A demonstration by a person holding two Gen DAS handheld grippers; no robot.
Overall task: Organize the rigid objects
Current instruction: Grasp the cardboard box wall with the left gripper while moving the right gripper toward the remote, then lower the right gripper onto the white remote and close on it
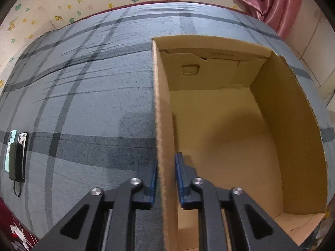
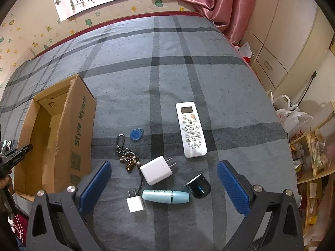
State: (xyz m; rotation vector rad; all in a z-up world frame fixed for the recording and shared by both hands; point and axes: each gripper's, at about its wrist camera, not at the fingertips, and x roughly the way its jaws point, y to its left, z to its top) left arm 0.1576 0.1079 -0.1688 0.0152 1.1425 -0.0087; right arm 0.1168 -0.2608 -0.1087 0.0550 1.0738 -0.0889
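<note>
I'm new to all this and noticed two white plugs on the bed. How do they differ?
The larger charger is the bigger of the two; the small charger looks about half its size. The larger charger's prongs point right, toward the remote; the small charger's prongs point up, away from the camera. The larger charger lies beside the keychain; the small charger lies at the end of the pale blue tube. Both are white, two-pronged, and lie flat on the plaid bedcover.
</note>
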